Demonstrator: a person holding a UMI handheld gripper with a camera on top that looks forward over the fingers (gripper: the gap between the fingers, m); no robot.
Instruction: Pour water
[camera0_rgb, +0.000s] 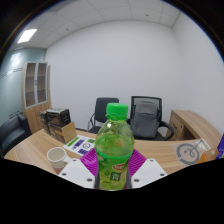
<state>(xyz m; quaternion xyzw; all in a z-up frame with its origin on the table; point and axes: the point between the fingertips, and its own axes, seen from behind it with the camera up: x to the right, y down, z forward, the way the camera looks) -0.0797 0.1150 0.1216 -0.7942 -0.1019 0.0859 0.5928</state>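
Observation:
A green plastic bottle (113, 148) with a green cap and a green label stands upright between the fingers of my gripper (112, 166). Both purple pads press against its sides, and it is lifted above the wooden table (35, 150). A white cup (56, 157) sits on the table to the left of the bottle, beyond the left finger. The lower part of the bottle is hidden below the fingers.
A printed sheet (80, 144) lies on the table just behind the bottle. A dark box (57, 120) stands at the table's far left. Two office chairs (146, 115) stand behind the table. A round white object (188, 152) lies at the right on the table.

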